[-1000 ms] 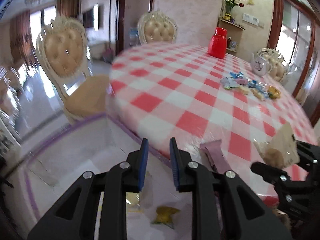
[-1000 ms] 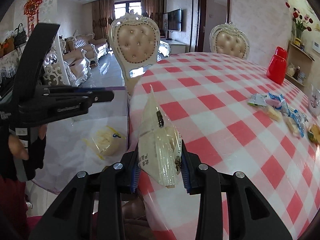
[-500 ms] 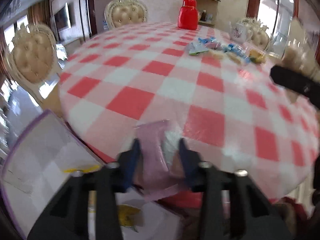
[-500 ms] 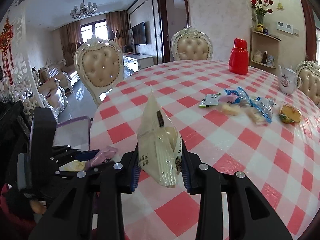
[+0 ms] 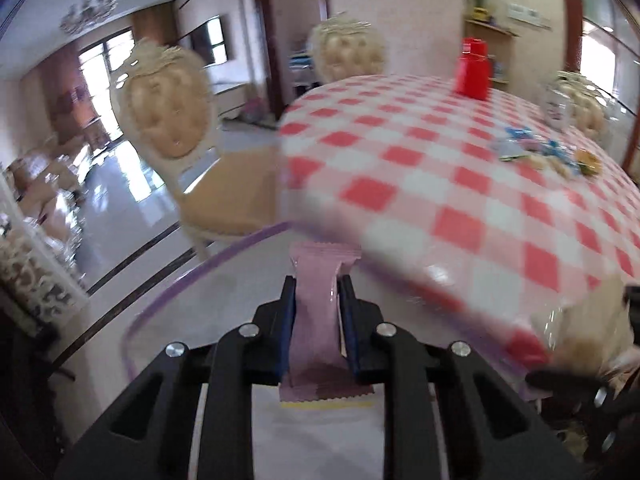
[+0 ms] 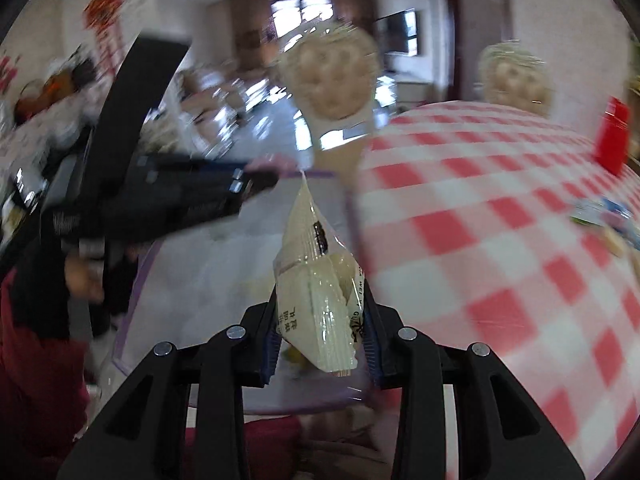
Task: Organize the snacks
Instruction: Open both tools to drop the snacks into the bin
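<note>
My left gripper [image 5: 317, 292] is shut on a pink snack bar wrapper [image 5: 316, 308], held over a clear bin with a purple rim [image 5: 192, 276] beside the table. My right gripper [image 6: 320, 312] is shut on a clear packet of pale crackers [image 6: 316, 280], also above the bin [image 6: 136, 280]. The left gripper's black body [image 6: 160, 196] shows at left in the right wrist view. A yellow packet [image 5: 328, 404] lies in the bin under the pink bar. A cluster of loose snacks [image 5: 548, 152] lies on the far right of the table.
The round table has a red-and-white checked cloth [image 5: 460, 184]. A red jug [image 5: 472, 70] and a white teapot [image 5: 556, 108] stand at the back. Cream padded chairs [image 5: 168, 120] stand around it. The person's red sleeve [image 6: 36, 360] is at lower left.
My left gripper closed on the pink bar at the table edge and carried it off over the bin. My right gripper swung left with the cracker packet, back over the bin.
</note>
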A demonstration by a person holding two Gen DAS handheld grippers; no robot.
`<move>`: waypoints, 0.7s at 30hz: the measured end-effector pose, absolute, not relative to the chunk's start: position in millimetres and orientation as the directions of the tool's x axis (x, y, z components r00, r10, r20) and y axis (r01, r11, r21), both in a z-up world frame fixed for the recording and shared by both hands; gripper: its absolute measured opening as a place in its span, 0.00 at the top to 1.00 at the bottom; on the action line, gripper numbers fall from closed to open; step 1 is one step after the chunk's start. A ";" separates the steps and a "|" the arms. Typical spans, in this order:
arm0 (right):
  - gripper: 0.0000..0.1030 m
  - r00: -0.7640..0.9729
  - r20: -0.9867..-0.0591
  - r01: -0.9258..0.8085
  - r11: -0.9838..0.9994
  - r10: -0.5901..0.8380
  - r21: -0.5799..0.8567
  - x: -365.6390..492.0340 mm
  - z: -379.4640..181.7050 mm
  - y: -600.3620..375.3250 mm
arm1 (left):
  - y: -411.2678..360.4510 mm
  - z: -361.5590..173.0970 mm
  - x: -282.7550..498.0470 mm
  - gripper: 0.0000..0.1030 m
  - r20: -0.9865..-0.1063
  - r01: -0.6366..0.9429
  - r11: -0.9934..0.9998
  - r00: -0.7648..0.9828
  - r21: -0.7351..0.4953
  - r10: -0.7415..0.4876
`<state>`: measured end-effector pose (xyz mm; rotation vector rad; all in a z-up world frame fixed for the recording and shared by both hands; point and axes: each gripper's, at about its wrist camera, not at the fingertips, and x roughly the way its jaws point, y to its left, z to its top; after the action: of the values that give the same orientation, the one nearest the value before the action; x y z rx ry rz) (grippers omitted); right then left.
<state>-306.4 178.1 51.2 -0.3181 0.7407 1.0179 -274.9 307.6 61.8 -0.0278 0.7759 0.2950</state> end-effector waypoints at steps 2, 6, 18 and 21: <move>0.49 0.297 -0.701 -0.868 0.489 0.649 0.085 -310.9 46.0 188.2 | 322.6 58.9 -278.3 0.50 -0.714 -0.293 0.953 0.650 0.081 0.261; 0.31 0.360 -0.663 -0.835 0.543 0.656 0.083 -302.4 51.9 173.1 | 332.3 69.3 -285.8 0.12 -0.680 -0.362 0.931 0.674 0.037 0.289; 0.16 0.712 -0.548 -0.430 0.890 0.439 0.155 -213.8 93.1 -7.4 | 231.7 132.0 -214.8 0.02 -0.608 -0.161 0.958 0.794 -0.236 -0.016; 0.16 0.758 -0.556 -0.288 0.940 0.341 0.184 -190.7 85.7 -66.5 | 180.0 126.7 -148.0 0.02 -0.625 -0.153 0.978 0.780 -0.144 0.030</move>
<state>-190.7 -66.5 85.7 0.0890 0.6227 0.3426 -148.0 180.0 126.7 -0.1914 0.6699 0.0992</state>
